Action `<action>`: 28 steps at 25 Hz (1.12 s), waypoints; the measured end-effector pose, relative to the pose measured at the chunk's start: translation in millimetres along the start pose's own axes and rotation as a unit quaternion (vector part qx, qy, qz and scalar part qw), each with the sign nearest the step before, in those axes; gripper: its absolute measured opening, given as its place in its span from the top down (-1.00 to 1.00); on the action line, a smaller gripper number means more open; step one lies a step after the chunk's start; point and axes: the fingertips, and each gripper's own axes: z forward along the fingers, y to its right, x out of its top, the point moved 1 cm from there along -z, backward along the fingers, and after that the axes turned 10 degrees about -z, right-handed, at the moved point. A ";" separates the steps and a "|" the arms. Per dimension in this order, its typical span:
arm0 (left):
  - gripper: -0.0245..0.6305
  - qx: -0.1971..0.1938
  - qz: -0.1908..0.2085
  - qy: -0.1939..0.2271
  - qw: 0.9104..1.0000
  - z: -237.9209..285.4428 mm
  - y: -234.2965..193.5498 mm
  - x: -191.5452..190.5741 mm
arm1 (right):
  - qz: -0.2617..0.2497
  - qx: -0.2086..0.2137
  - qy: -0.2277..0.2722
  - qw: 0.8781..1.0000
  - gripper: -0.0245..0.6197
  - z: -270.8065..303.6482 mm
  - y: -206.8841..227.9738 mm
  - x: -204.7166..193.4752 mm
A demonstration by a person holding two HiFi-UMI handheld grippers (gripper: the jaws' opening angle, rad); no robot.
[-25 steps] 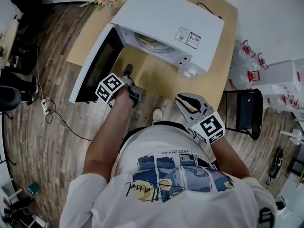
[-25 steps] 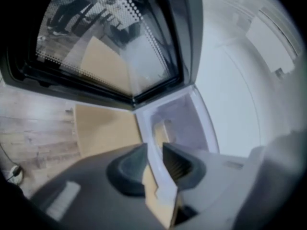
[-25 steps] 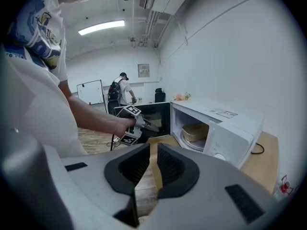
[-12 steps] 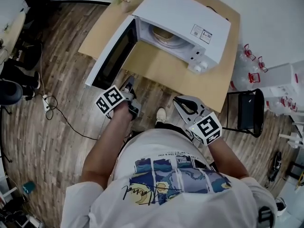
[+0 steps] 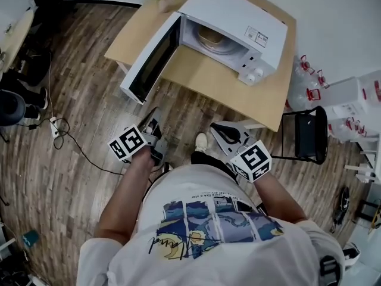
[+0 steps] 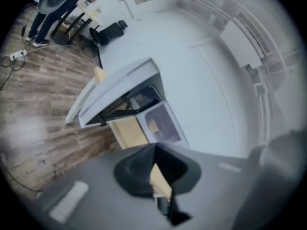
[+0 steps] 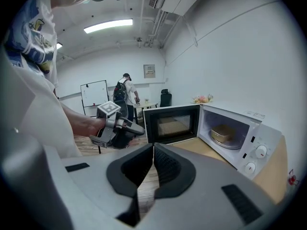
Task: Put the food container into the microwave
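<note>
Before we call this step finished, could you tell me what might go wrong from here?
1. The container sits inside the microwave, but the door stands wide open, reaching past the table edge. A passing leg or arm could knock it.
2. A power strip and cable lie on the floor close to the person, so a backward step could probably catch them.
</note>
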 end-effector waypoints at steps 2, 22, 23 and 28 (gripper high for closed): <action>0.90 -0.011 0.014 -0.008 1.000 -17.7 2.0 -3.9 | -0.002 0.002 0.000 1.000 0.89 1.9 -14.5 3.1; 0.90 -0.083 0.231 -0.092 0.965 -151.4 28.3 -52.2 | 0.024 -0.002 0.005 1.000 0.90 -13.0 -123.5 6.6; 0.90 -0.086 0.235 -0.093 0.964 -154.1 29.5 -54.2 | 0.023 -0.002 0.005 1.000 0.90 -13.5 -126.7 7.0; 0.90 -0.099 0.239 -0.100 0.961 -164.2 34.6 -62.6 | 0.021 -0.005 0.008 1.000 0.90 -17.5 -137.7 8.6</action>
